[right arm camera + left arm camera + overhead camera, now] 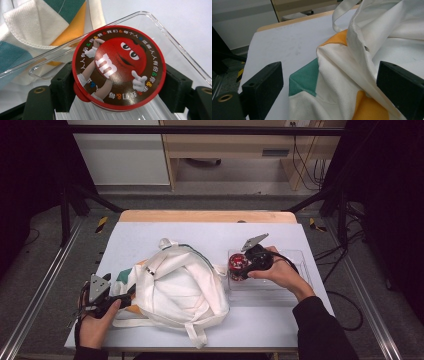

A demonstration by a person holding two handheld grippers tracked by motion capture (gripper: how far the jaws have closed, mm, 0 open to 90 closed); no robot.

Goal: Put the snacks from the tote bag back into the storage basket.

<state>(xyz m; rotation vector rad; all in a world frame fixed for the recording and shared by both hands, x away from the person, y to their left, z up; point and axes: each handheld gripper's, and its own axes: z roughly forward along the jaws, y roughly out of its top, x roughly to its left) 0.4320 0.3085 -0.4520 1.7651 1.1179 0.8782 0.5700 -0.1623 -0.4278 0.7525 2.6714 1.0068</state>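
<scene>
A white cloth bag with green and orange patches lies crumpled in the middle of the table. My left gripper sits at its near left corner. In the left gripper view the jaws stand wide apart around a fold of the bag, so my left gripper is open. Over the left end of a clear plastic tray, my right gripper is shut on a round red candy tub. In the right gripper view both pads press the sides of the tub, just above the ribbed tray.
A pale mat covers the table, with a wooden strip along the far edge. The bag's straps trail toward the near edge. Black frame posts and metal rails flank the table.
</scene>
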